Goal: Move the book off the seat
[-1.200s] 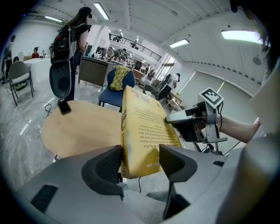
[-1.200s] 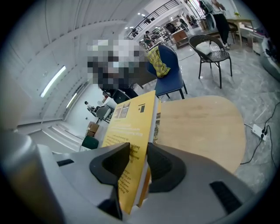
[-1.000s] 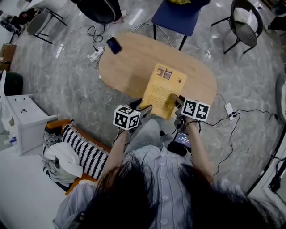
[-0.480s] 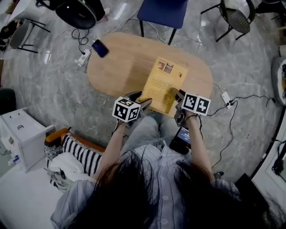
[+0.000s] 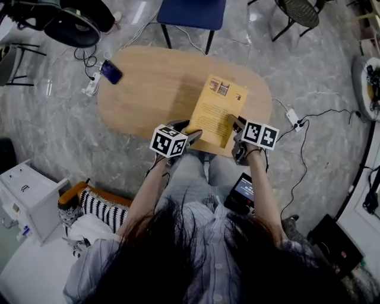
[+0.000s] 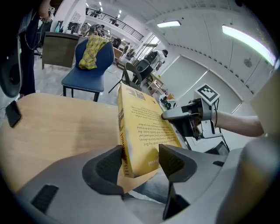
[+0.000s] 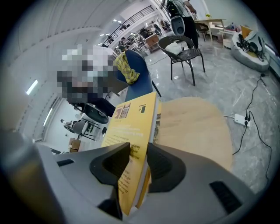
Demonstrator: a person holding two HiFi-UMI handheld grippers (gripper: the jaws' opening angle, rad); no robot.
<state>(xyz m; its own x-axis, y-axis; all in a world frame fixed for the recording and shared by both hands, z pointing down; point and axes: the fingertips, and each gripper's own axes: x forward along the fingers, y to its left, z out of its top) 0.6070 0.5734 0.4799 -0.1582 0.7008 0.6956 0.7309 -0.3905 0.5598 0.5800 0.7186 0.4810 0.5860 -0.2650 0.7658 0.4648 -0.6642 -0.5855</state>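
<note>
Grey marbled floor (image 5: pixel 53 130) surrounded an oval wooden table (image 5: pixel 148 89), before which a person sat with a gripper in each hand.

Left gripper (image 6: pixel 140 153): jaws were closed on the near left corner of the yellow book (image 6: pixel 144 127), one pad against the spine side, the other on the printed cover. Right gripper (image 7: pixel 139 162): jaws were clamped across the thickness of the book's near right edge, with a pad on each face.

The book was carried between the two grippers, tilted, with its printed cover upward, over the near right part of the tabletop. Its near edge lay at the table's near edge. Whether its far edge touched the wood could not be determined.

A marker cube (image 5: pixel 168 141) sat on the left gripper, just beside the book's near left corner.

Further out, a dark phone (image 5: pixel 111 72) lay at the tabletop's far left edge, well apart from the book. A blue chair (image 5: pixel 193 12) stood beyond the far edge. A white power strip (image 5: pixel 91 85) lay on the floor left of the table. A striped cushion (image 5: pixel 101 205) lay to the person's left.
</note>
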